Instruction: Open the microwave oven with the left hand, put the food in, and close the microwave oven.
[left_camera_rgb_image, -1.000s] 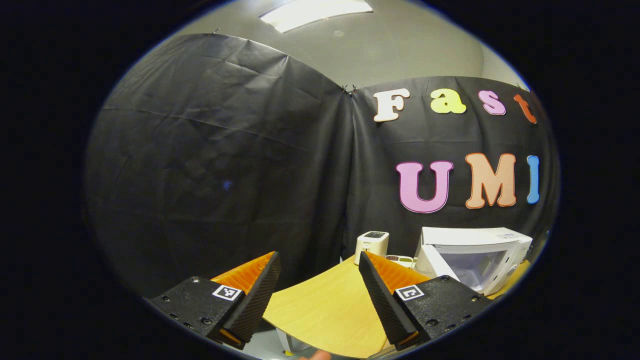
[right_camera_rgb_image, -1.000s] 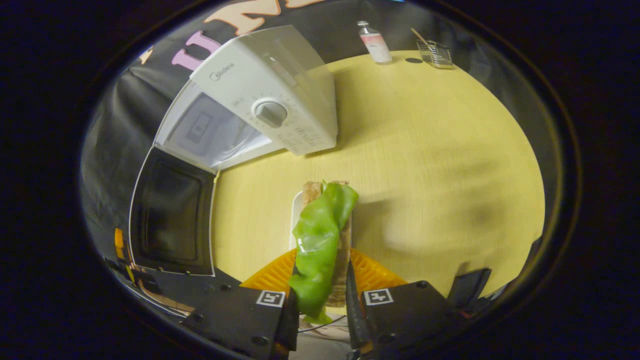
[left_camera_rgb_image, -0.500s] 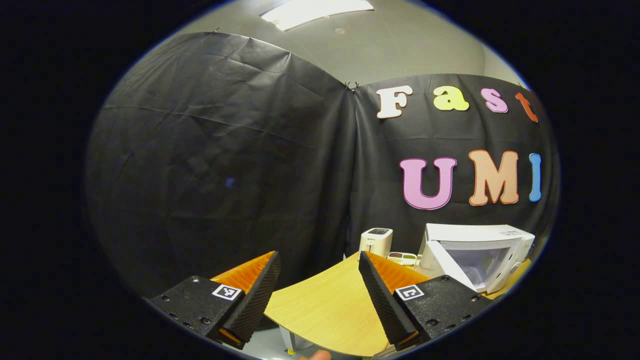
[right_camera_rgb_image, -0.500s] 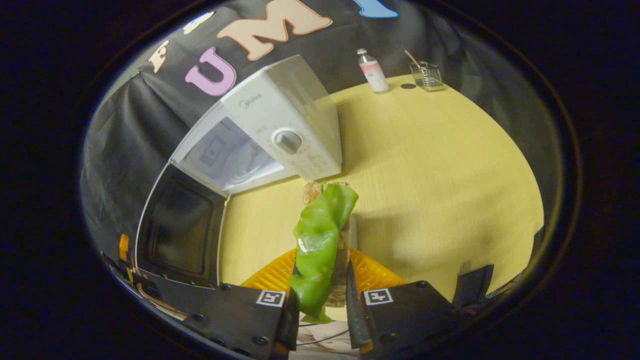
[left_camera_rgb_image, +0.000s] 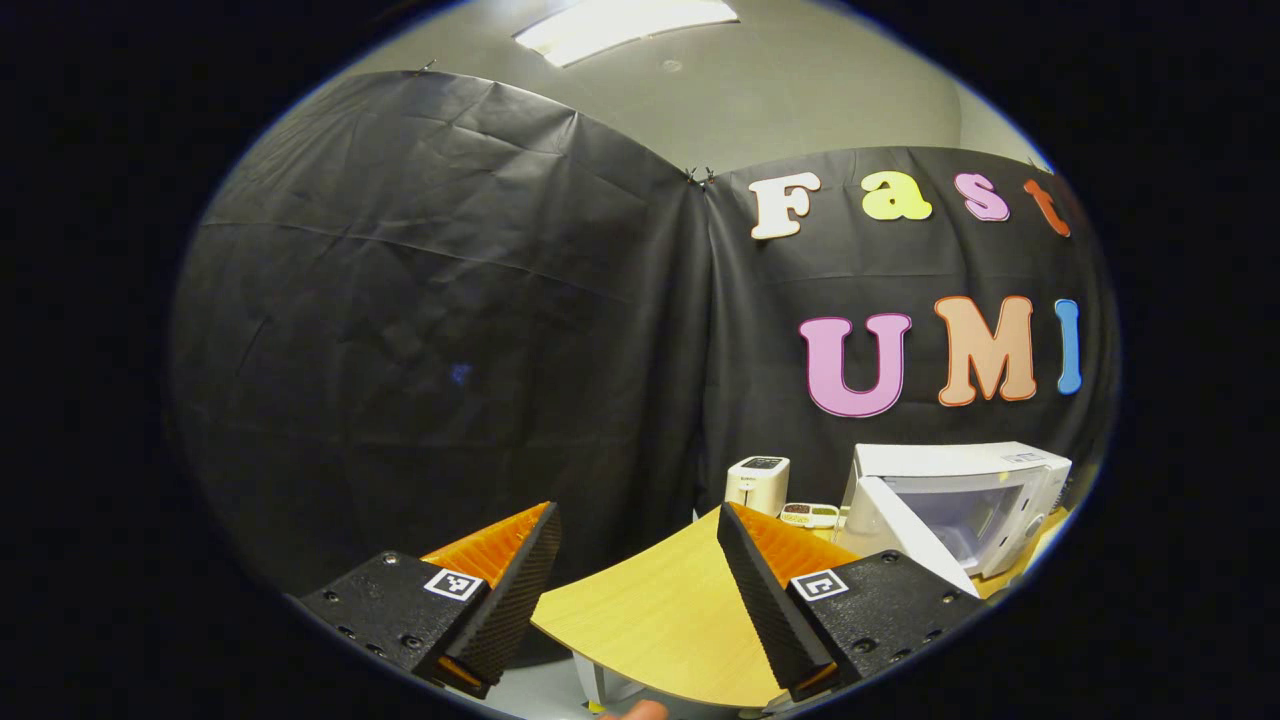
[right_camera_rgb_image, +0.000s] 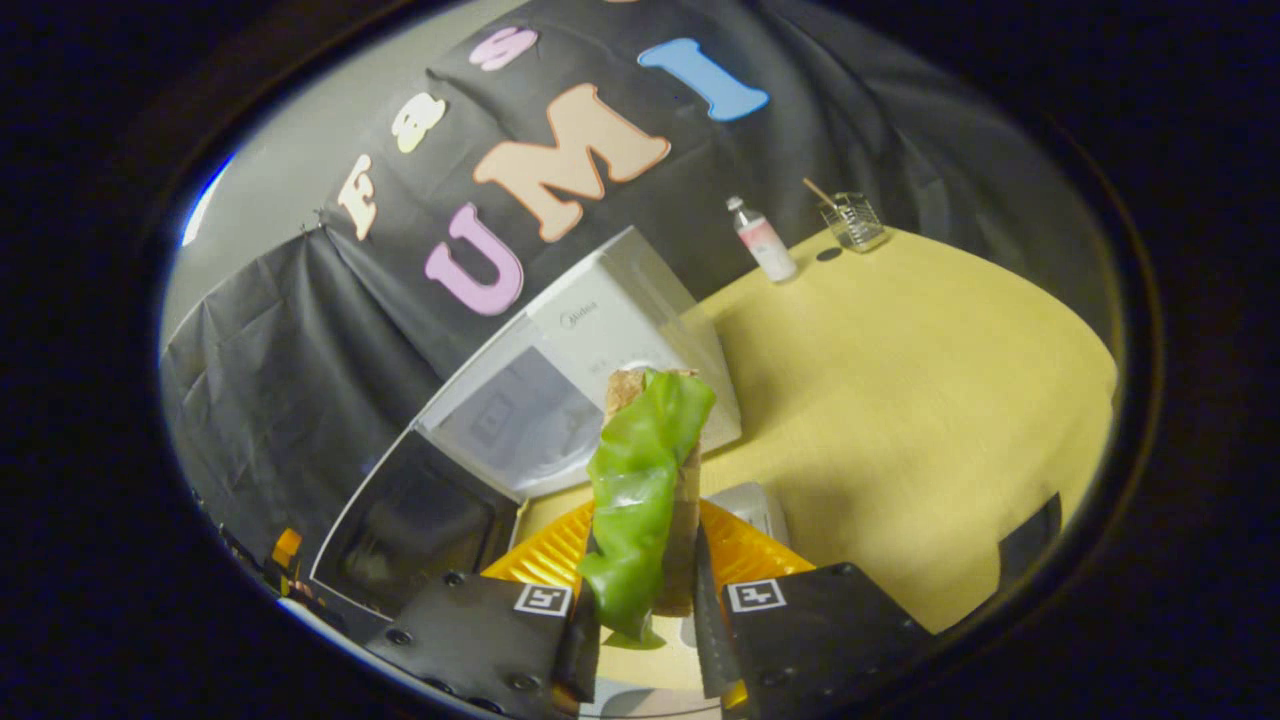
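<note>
Both fingers (right_camera_rgb_image: 585, 620) of right tool (right_camera_rgb_image: 640, 610) on sandwich (right_camera_rgb_image: 645, 480) — microwave (right_camera_rgb_image: 600, 340) just beyond

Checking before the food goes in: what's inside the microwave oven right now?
The microwave oven stands open; the visible part of its cavity looks bare. The held sandwich hides the right part.

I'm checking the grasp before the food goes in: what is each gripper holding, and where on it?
The right gripper pinches the sandwich at its lower end, lettuce side against one finger. The left gripper is open, holding nothing.
</note>
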